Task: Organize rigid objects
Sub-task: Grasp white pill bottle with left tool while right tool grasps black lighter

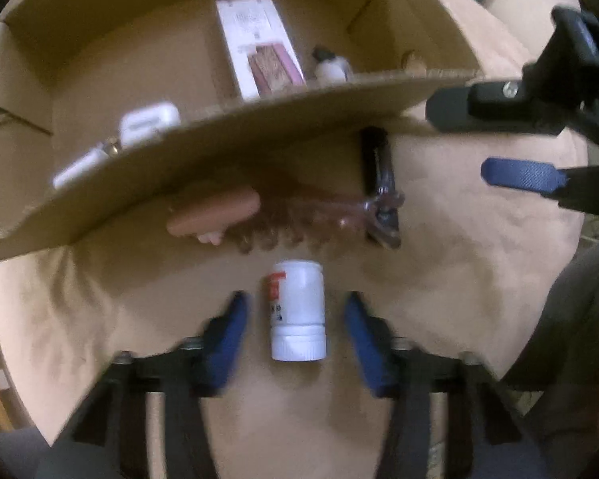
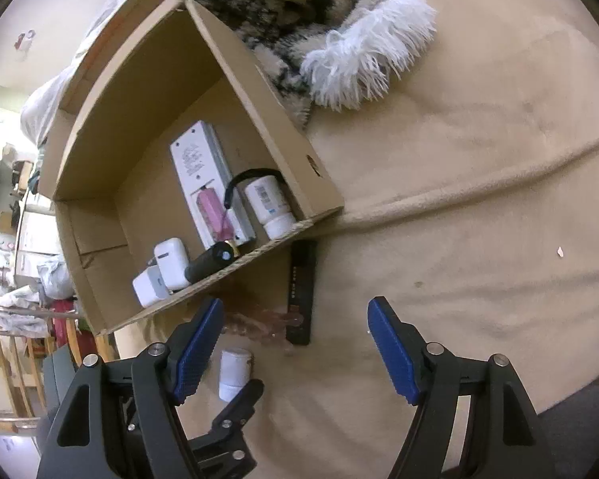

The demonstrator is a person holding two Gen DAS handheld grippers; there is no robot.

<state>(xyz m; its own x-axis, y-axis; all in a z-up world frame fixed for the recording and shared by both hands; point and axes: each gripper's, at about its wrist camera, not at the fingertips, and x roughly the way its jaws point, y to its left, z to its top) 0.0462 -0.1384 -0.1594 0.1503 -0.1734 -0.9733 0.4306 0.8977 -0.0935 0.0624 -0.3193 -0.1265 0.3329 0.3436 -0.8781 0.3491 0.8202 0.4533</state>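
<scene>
The small white bottle [image 1: 297,310] lies on its side on the tan blanket [image 1: 459,239] at lower center, between the left claw [image 1: 295,329]'s 2 narrowed, untouching pads; it looks light, stiff and smooth, so gripping mid-body across its width seems safest.

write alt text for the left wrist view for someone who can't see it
The left gripper points down at a white bottle lying between its blue pads on a tan blanket, pads not touching it. Beyond it stands an open cardboard box with small items inside; the right gripper enters at upper right.
</scene>
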